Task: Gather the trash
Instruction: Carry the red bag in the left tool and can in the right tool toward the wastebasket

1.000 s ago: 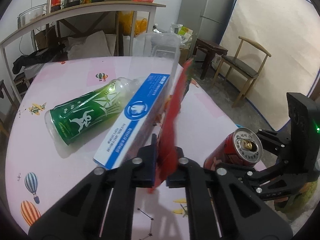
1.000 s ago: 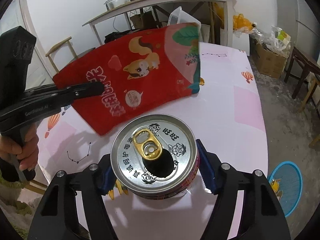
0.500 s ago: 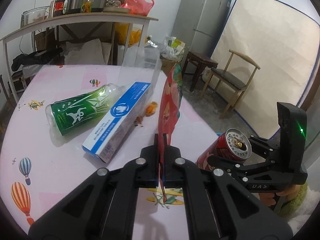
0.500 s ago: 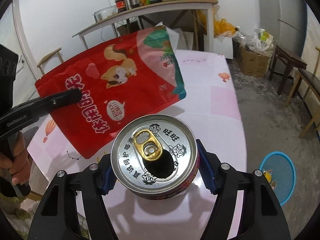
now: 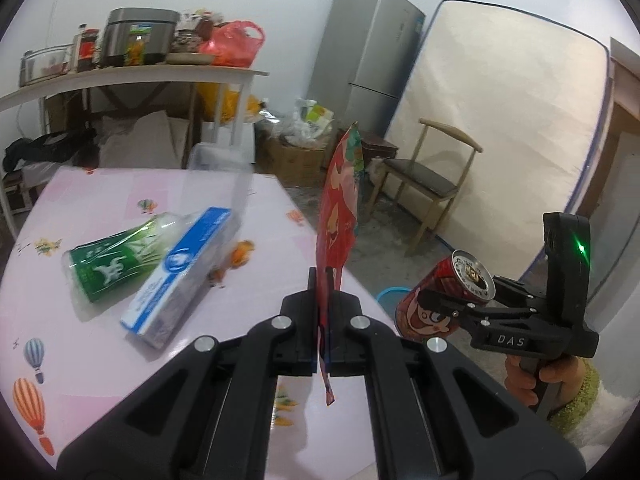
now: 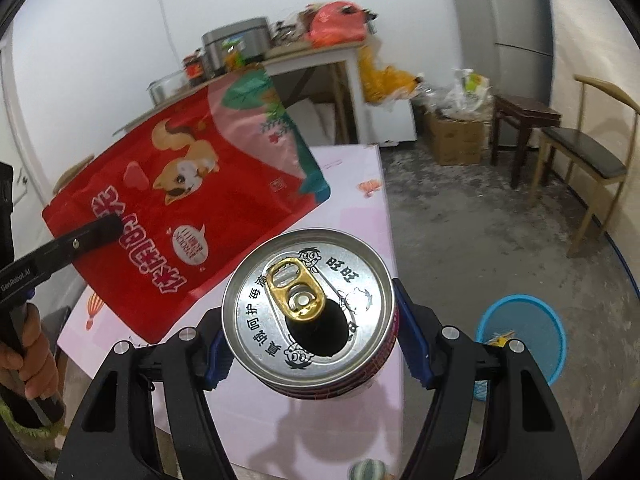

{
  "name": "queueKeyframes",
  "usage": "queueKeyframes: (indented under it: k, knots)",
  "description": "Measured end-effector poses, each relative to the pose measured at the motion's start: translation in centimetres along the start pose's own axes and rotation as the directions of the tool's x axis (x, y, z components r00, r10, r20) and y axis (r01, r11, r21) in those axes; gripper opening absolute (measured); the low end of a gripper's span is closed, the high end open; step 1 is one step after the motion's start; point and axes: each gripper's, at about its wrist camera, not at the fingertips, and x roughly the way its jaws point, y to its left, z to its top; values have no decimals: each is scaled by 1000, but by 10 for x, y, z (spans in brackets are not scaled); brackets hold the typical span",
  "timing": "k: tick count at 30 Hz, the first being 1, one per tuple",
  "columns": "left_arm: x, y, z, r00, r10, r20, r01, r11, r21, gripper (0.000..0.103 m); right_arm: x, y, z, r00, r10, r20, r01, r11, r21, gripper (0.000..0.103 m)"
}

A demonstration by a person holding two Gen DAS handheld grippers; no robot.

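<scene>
Left wrist view shows the left tongs (image 5: 324,312) pressed together on the lower edge of a red snack bag (image 5: 338,216), which stands edge-on straight ahead of them, lifted off the pink desk (image 5: 100,360). To their left on the desk lie a green bottle (image 5: 116,258) on its side and a blue-and-white box (image 5: 176,276) touching it, with a clear plastic container (image 5: 218,172) just behind the two. To their right, beyond the desk edge, the right tongs (image 5: 444,300) pinch a red can (image 5: 440,304), tilted with its opened top facing up and away; a hand (image 5: 540,376) grips their handle. A blue bin (image 5: 390,296) sits on the floor between the two tools, partly hidden behind the can.

Right wrist view has the right tongs (image 6: 310,334) spread wide around the can (image 6: 310,312), their blue pads against its sides, the pull tab and open mouth facing the camera. The snack bag (image 6: 192,200) hangs up and left of them, face-on, clamped by the left tongs (image 6: 108,226). Down to the right the blue bin (image 6: 524,332) stands on the bare floor, a chair (image 6: 584,160) and a small stool (image 6: 520,120) farther off.
</scene>
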Motion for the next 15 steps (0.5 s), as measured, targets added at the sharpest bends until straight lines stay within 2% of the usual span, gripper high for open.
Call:
queueKeyframes:
  k: [9,12,15]
  knots:
    - [44,-53,19,992,-114,-55,116,992,42,0,-40,-78,-12,989,-138,56,129,980,152,67]
    - [77,-70,22,979,-147,-143,151,988,16,0,-51,-111,-22,978,-205,47,190,956,225,67]
    - [116,-88,19,950,-191,-248,194,981,-14,0,-58,-140,-34,969,-247,30,227,928,296,67]
